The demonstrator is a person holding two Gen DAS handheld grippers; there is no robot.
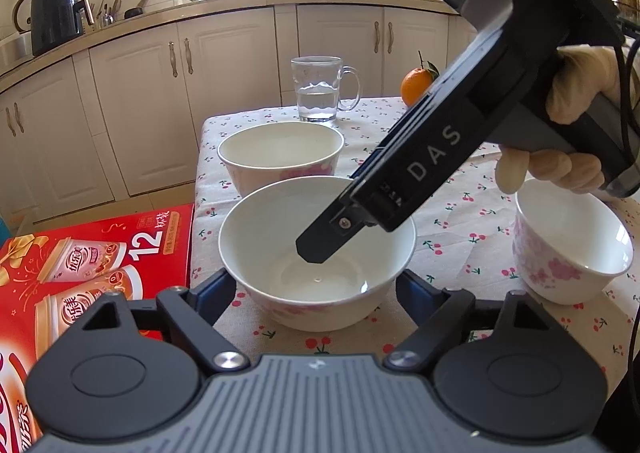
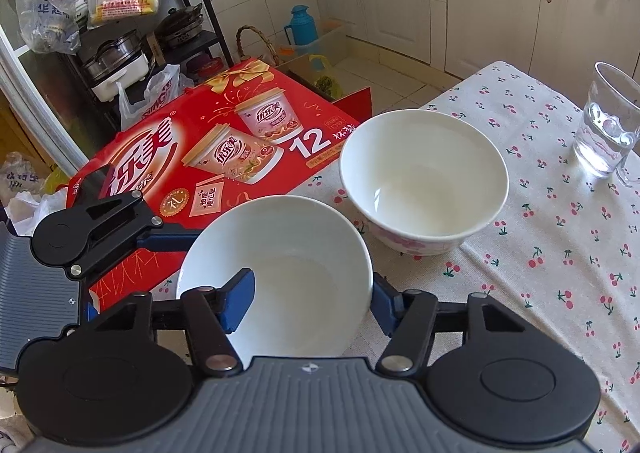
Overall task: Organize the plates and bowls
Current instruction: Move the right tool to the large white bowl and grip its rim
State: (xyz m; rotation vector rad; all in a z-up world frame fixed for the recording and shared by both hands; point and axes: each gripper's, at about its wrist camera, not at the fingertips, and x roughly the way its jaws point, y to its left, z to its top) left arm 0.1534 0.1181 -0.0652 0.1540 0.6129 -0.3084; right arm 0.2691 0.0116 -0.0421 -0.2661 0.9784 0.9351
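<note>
Left wrist cam is looking forward and slightly down along its fingers, sitting very close to the near bowl (image 1: 316, 253) between the jaws, facing the cabinets. Right wrist cam is looking steeply down on the same bowl (image 2: 276, 273) between its jaws. Both are sharing that bowl, the second bowl (image 1: 280, 155) (image 2: 424, 181) beyond the jaws, the glass mug (image 1: 318, 89) (image 2: 610, 125) and the red box (image 1: 92, 253) (image 2: 224, 149).

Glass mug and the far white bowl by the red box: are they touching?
Apart. The right wrist view shows a bare strip of cherry-print tablecloth between the glass mug and the far bowl.
</note>
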